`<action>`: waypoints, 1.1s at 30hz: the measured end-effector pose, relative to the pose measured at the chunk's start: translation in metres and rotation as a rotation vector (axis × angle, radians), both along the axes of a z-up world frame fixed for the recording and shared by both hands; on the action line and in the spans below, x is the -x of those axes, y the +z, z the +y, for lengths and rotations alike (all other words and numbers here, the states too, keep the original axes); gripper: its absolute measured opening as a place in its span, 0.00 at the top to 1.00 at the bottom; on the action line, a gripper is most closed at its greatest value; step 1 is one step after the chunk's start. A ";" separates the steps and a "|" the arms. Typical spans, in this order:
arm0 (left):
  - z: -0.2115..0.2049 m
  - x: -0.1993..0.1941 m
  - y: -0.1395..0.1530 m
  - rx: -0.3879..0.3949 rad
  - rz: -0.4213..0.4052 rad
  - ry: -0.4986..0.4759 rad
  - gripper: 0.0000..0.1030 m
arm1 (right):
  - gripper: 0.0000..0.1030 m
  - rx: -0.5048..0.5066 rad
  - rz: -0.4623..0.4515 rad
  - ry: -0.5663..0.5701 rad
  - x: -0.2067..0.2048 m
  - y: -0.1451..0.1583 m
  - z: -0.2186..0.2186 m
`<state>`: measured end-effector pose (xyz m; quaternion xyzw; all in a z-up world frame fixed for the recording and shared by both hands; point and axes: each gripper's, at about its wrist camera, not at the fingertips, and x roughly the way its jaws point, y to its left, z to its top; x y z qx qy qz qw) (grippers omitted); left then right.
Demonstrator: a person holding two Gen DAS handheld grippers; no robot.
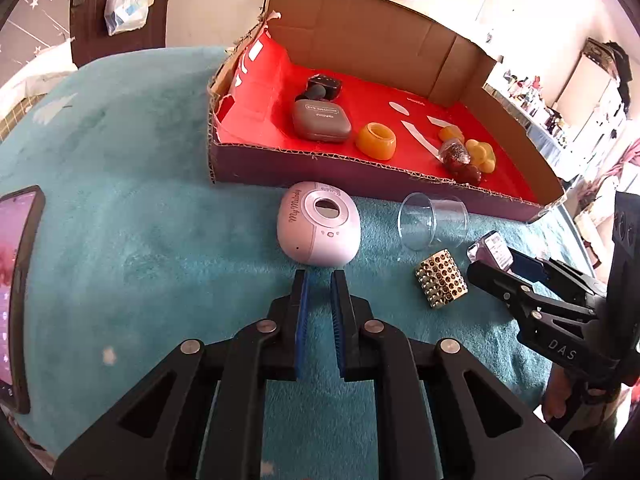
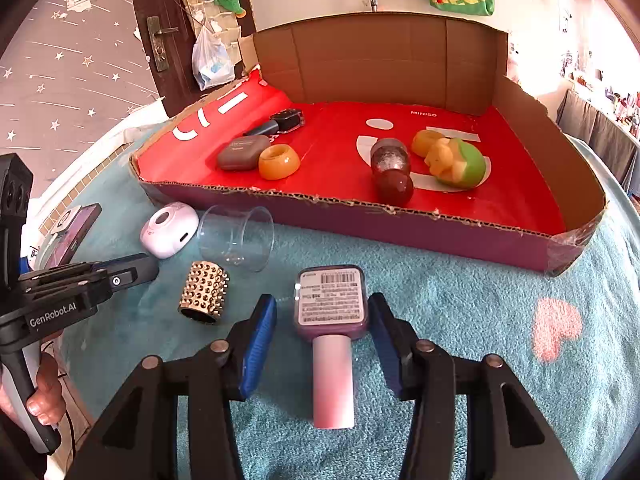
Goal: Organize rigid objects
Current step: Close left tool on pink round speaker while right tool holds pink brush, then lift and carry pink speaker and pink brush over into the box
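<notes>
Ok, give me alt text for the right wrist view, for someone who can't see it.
The right gripper is open, its blue pads on either side of a pink handheld device lying label-up on a teal blanket. To its left are a gold studded cylinder, a clear plastic cup on its side and the left gripper; behind is a red-lined cardboard tray holding small items.

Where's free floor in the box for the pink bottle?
Middle of the red box floor, between the orange ring and the dark red ball, is bare. Front right corner is bare too. Crowded: left by the grey case, right around the green-yellow toy.
</notes>
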<state>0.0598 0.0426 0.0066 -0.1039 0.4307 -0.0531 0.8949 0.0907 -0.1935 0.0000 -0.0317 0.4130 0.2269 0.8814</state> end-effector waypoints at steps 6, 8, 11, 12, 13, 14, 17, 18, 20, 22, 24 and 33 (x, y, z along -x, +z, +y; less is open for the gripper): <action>-0.004 0.003 0.000 -0.043 0.000 0.009 0.75 | 0.46 -0.003 0.002 0.002 0.000 0.000 0.001; -0.004 0.002 0.000 -0.041 0.003 0.012 0.74 | 0.46 -0.003 0.002 0.002 0.000 0.000 0.002; -0.005 -0.001 0.001 -0.038 0.000 0.007 0.45 | 0.45 -0.003 0.002 -0.001 0.001 0.000 0.001; -0.006 -0.001 0.002 -0.039 -0.005 0.006 0.34 | 0.45 -0.003 0.002 -0.002 0.001 0.000 0.001; -0.008 -0.002 0.003 -0.055 -0.015 0.011 0.13 | 0.45 -0.004 0.002 -0.003 0.001 0.000 0.000; -0.010 -0.002 0.005 -0.069 -0.023 0.013 0.07 | 0.45 -0.003 0.001 -0.005 0.001 0.000 0.000; -0.012 -0.009 0.008 -0.083 -0.040 0.008 0.07 | 0.45 -0.005 0.001 -0.009 0.002 -0.001 -0.002; -0.011 -0.013 0.007 -0.071 -0.034 0.011 0.07 | 0.45 -0.005 0.001 -0.009 0.002 -0.001 -0.001; -0.009 -0.022 0.004 -0.046 -0.015 0.016 0.08 | 0.45 0.001 -0.003 -0.011 0.001 -0.001 0.000; -0.008 -0.029 0.000 -0.055 -0.005 0.017 0.08 | 0.45 0.010 -0.008 -0.010 0.001 -0.001 0.001; -0.008 -0.034 -0.002 -0.073 -0.003 0.020 0.09 | 0.47 0.018 -0.011 -0.009 0.001 -0.001 0.002; -0.011 -0.037 0.001 -0.121 -0.020 0.022 0.56 | 0.63 0.047 -0.032 -0.028 0.002 -0.001 0.002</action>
